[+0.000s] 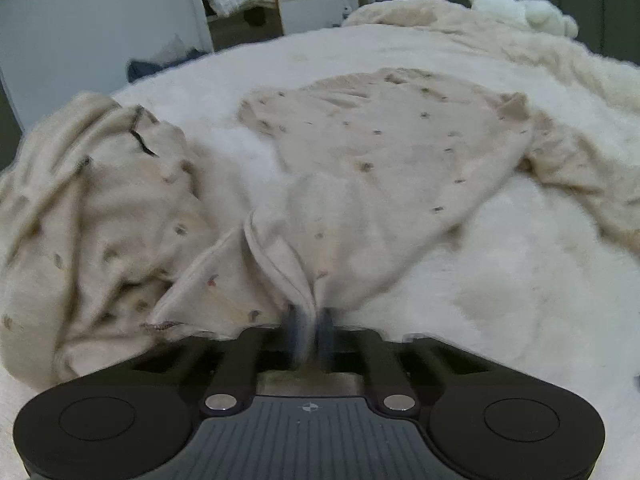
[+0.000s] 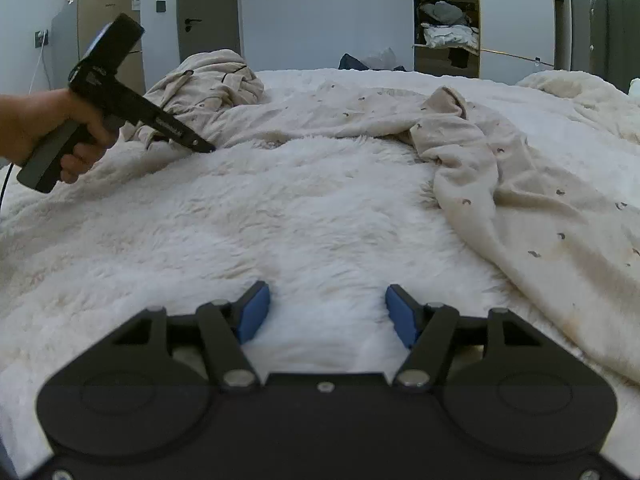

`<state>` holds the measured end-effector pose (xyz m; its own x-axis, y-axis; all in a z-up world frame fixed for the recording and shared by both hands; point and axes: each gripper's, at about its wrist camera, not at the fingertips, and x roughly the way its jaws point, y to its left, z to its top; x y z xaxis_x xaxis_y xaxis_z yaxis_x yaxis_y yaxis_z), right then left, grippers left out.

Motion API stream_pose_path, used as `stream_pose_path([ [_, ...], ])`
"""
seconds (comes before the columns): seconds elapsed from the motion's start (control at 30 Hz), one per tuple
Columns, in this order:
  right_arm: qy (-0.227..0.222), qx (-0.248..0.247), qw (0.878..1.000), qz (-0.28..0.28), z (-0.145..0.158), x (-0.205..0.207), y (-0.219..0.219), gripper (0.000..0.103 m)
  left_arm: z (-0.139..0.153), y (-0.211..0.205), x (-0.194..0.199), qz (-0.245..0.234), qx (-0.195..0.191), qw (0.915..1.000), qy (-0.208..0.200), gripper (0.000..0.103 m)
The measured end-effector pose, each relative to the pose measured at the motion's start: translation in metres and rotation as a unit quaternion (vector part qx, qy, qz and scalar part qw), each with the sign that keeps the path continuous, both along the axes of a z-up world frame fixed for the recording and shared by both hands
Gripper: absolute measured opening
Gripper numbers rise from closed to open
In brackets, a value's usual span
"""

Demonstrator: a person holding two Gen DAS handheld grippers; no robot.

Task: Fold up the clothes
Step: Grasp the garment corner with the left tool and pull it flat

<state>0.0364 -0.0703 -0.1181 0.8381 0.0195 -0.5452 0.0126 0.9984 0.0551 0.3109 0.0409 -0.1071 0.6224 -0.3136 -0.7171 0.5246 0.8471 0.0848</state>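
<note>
Grasp step: left gripper [image 1: 308,320] clamped on hem of beige dotted fleece garment [image 1: 380,152] spread on white fluffy bed [image 2: 300,208]; right gripper [image 2: 327,312] apart, empty, next needs opposite hem.

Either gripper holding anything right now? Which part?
Left gripper is shut on a hemmed edge of the spotted beige garment. Right gripper is open, holding nothing.

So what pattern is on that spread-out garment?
Beige garment with small dark scattered motifs, clearest in the left wrist view.

A white fluffy bed [image 2: 304,208] carries a spread beige spotted garment [image 2: 520,200]; another lies crumpled [image 2: 216,80].
</note>
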Motion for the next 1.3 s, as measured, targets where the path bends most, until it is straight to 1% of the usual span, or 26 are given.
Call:
stream_pose_path([
  [0.07,-0.001,0.004,1.0,-0.001,0.0,0.0,-0.001,0.063,0.02,0.006,-0.013,-0.007,-0.042,0.9991,0.002,0.003],
  [0.1,-0.002,0.006,1.0,-0.001,-0.001,-0.001,-0.002,0.063,0.033,0.012,-0.022,-0.011,-0.074,0.9972,0.007,0.003],
  [0.13,-0.003,0.011,1.0,-0.001,-0.001,-0.001,-0.003,0.063,0.053,0.023,-0.034,-0.016,-0.133,0.9908,0.021,0.003],
  [0.2,-0.003,0.016,1.0,-0.002,-0.001,-0.001,-0.004,0.063,0.083,0.044,-0.06,-0.02,-0.238,0.9693,0.057,0.003],
  [0.27,-0.004,0.017,1.0,-0.004,-0.001,-0.001,-0.003,0.063,0.112,0.066,-0.093,-0.033,-0.343,0.9339,0.095,0.003],
  [0.3,-0.005,0.018,1.0,-0.005,-0.001,-0.001,-0.003,0.063,0.12,0.072,-0.105,-0.041,-0.369,0.923,0.1,0.003],
  [0.33,-0.005,0.019,1.0,-0.007,-0.001,-0.001,-0.003,0.063,0.132,0.084,-0.129,-0.054,-0.414,0.9021,0.11,0.003],
  [0.4,-0.006,0.025,1.0,-0.011,0.0,-0.003,-0.004,0.063,0.144,0.1,-0.16,-0.057,-0.465,0.8736,0.132,0.003],
  [0.43,-0.007,0.028,1.0,-0.013,0.0,-0.003,-0.004,0.063,0.146,0.112,-0.18,-0.053,-0.504,0.8484,0.152,0.003],
  [0.47,-0.004,0.028,1.0,-0.012,0.0,-0.003,-0.004,0.063,0.144,0.12,-0.189,-0.048,-0.531,0.83,0.165,0.003],
  [0.53,0.0,0.031,0.999,-0.012,0.001,-0.002,-0.005,0.063,0.128,0.141,-0.216,-0.028,-0.602,0.7697,0.21,0.003],
  [0.57,0.001,0.034,0.999,-0.011,0.001,-0.002,-0.006,0.063,0.117,0.151,-0.23,-0.01,-0.617,0.7535,0.228,0.003],
  [0.63,0.003,0.035,0.999,-0.01,0.001,-0.002,-0.006,0.063,0.095,0.164,-0.25,0.036,-0.618,0.7446,0.251,0.003],
  [0.7,0.006,0.034,0.999,-0.009,0.002,-0.002,-0.006,0.063,0.068,0.173,-0.264,0.085,-0.601,0.7414,0.286,0.004],
  [0.73,0.008,0.034,0.999,-0.009,0.002,-0.002,-0.006,0.063,0.052,0.178,-0.272,0.123,-0.577,0.7465,0.308,0.004],
  [0.8,0.014,0.034,0.999,-0.008,0.005,-0.002,-0.005,0.063,0.035,0.184,-0.281,0.177,-0.511,0.7733,0.331,0.009],
  [0.83,0.022,0.039,0.999,-0.007,0.007,-0.002,-0.006,0.063,0.028,0.187,-0.284,0.195,-0.487,0.7814,0.338,0.012],
  [0.87,0.029,0.046,0.999,-0.004,0.011,-0.003,-0.008,0.063,0.027,0.19,-0.287,0.194,-0.488,0.7826,0.335,0.015],
  [0.93,0.038,0.064,0.997,0.006,0.019,-0.007,-0.013,0.064,0.026,0.196,-0.291,0.189,-0.49,0.7854,0.328,0.04],
  [0.97,0.042,0.08,0.996,0.011,0.023,-0.009,-0.017,0.064,0.029,0.2,-0.29,0.187,-0.492,0.7879,0.319,0.047],
  [1.0,0.048,0.105,0.993,0.017,0.025,-0.012,-0.021,0.065,0.034,0.203,-0.289,0.186,-0.488,0.7949,0.309,0.053],
  [1.03,0.055,0.132,0.99,0.023,0.028,-0.015,-0.026,0.065,0.042,0.204,-0.285,0.183,-0.475,0.8104,0.289,0.053],
  [1.07,0.062,0.162,0.984,0.026,0.029,-0.018,-0.031,0.065,0.048,0.203,-0.279,0.18,-0.463,0.8222,0.279,0.053],
  [1.13,0.075,0.223,0.972,0.028,0.031,-0.022,-0.04,0.065,0.058,0.202,-0.27,0.189,-0.438,0.8407,0.257,0.053],
  [1.17,0.082,0.251,0.964,0.028,0.031,-0.024,-0.043,0.065,0.063,0.203,-0.269,0.189,-0.434,0.8454,0.248,0.053],
  [1.3,0.095,0.314,0.944,0.026,0.035,-0.022,-0.04,0.065,0.076,0.208,-0.267,0.191,-0.419,0.8594,0.223,0.055],
])
